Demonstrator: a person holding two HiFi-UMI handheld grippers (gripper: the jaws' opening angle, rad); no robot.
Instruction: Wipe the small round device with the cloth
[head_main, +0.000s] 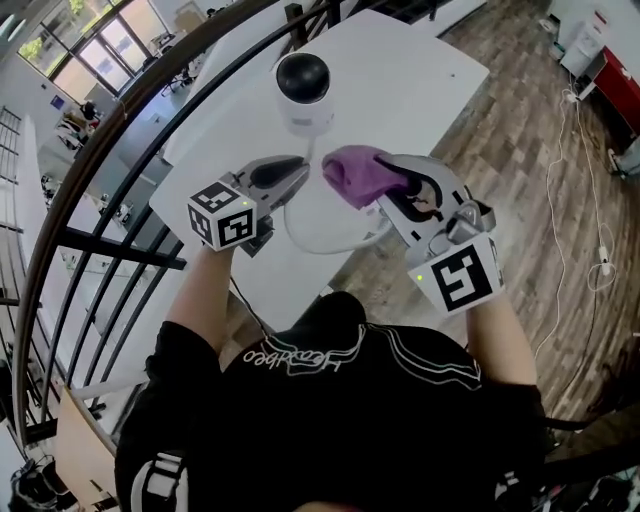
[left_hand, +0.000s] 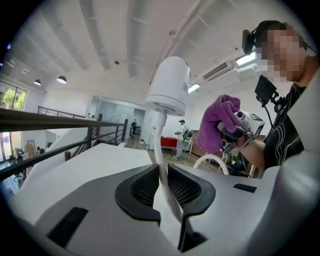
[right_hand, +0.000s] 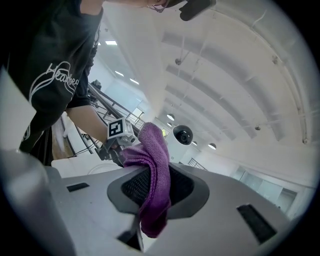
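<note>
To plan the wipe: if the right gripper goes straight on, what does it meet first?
Probably the white dome camera, just beyond the purple cloth in the right gripper; depth is unclear.

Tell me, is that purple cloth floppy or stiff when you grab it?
Probably floppy: the purple cloth folds and droops where the right gripper pinches it. It likely feels light and soft, and its fuzzy weave should not slip easily.

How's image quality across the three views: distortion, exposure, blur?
Head view: heavy fisheye, railing bows into an arc, white table near blown out. Left gripper view: black corners, mosaic patch top right, cable and device sharp. Right gripper view: black corners, ceiling washed out, cloth crisp.
</note>
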